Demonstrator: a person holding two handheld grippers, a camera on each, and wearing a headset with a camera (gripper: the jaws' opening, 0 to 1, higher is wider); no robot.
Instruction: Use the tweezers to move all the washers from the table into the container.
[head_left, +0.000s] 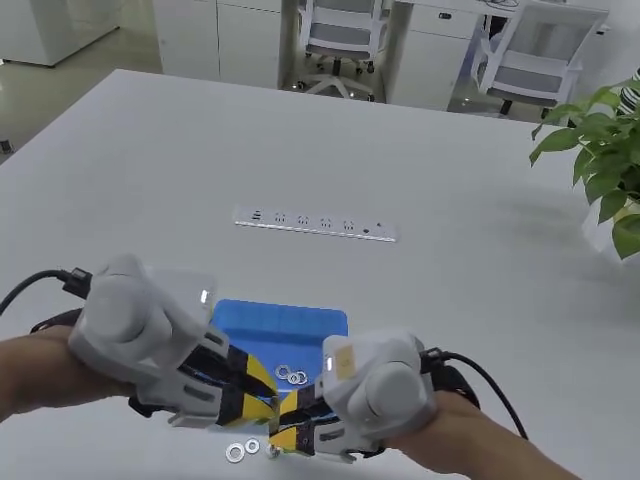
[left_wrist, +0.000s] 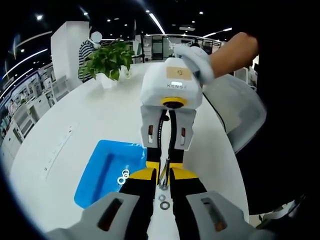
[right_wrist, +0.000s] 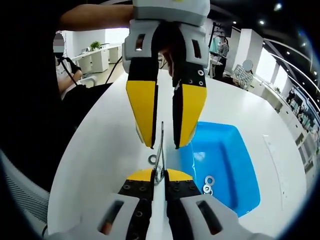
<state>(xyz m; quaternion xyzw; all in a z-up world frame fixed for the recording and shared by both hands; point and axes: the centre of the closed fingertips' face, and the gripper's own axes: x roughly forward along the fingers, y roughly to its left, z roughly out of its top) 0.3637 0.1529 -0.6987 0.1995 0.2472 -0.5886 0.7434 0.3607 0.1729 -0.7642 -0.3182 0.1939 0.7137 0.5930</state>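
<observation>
A blue tray (head_left: 280, 322) (left_wrist: 100, 170) (right_wrist: 225, 150) lies on the white table and holds a few washers (head_left: 290, 376) (right_wrist: 207, 184). Two more washers (head_left: 240, 450) (left_wrist: 163, 201) lie on the table by the tray's near edge. My right gripper (head_left: 290, 420) (right_wrist: 159, 177) is shut on thin metal tweezers (right_wrist: 161, 150) (left_wrist: 163, 176) that point down beside one table washer (right_wrist: 152, 159). Facing it, my left gripper (head_left: 262, 395) (right_wrist: 162, 145) stands open, its yellow fingers on either side of the tweezers with a gap on both sides.
A white power strip (head_left: 315, 222) is set into the table beyond the tray. A potted plant (head_left: 600, 150) stands at the right edge. Office chairs (head_left: 345, 40) and desks are behind the table. The table's near edge runs just under my hands.
</observation>
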